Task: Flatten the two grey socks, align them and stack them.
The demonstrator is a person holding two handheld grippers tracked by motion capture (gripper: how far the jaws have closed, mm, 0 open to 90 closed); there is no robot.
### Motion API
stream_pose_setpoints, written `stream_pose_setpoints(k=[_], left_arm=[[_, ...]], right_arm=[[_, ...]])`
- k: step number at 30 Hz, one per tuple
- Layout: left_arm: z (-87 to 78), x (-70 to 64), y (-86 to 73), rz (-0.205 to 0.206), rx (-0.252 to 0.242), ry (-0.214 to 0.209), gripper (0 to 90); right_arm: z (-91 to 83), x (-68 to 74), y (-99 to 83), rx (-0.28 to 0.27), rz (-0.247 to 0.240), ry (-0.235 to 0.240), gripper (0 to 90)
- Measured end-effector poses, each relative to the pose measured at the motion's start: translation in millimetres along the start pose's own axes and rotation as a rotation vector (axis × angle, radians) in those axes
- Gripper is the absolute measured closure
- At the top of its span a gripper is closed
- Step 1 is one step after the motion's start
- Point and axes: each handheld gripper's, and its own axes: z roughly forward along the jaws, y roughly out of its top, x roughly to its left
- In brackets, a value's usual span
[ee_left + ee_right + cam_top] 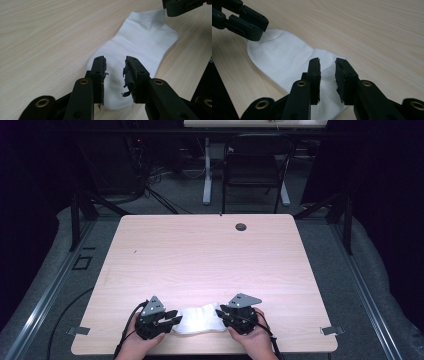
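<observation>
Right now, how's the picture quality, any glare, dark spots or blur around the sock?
High view: the room around the table is dark, and the white sock is blown out, almost featureless. Left gripper view: the sock is evenly lit, its ribbing visible; the left gripper looks slightly soft. Right gripper view: the right gripper is sharp, the far wood grain softens.

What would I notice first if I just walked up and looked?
A flat white fabric sock lies at the near edge of the pale wooden table. The black left gripper and black right gripper sit at its two ends, jaws open over the cloth.
</observation>
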Motion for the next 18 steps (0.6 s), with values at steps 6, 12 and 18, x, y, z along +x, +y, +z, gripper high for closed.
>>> stream_pose_setpoints(k=[6,12,18], left_arm=[[5.1,1.1,-5.2,-0.004,0.031,-0.001,65.1],[12.7,-1.7,-11.0,0.015,0.055,0.002,61.5],[14.5,-3.3,-13.2,0.036,0.053,0.004,60.1]], right_arm=[[17.8,-0.6,-5.7,0.072,-0.010,-0.002,72.8],[18.6,-5.1,-9.8,0.104,0.009,-0.019,72.9],[19.5,-7.8,-13.9,0.117,0.034,-0.014,72.8]])
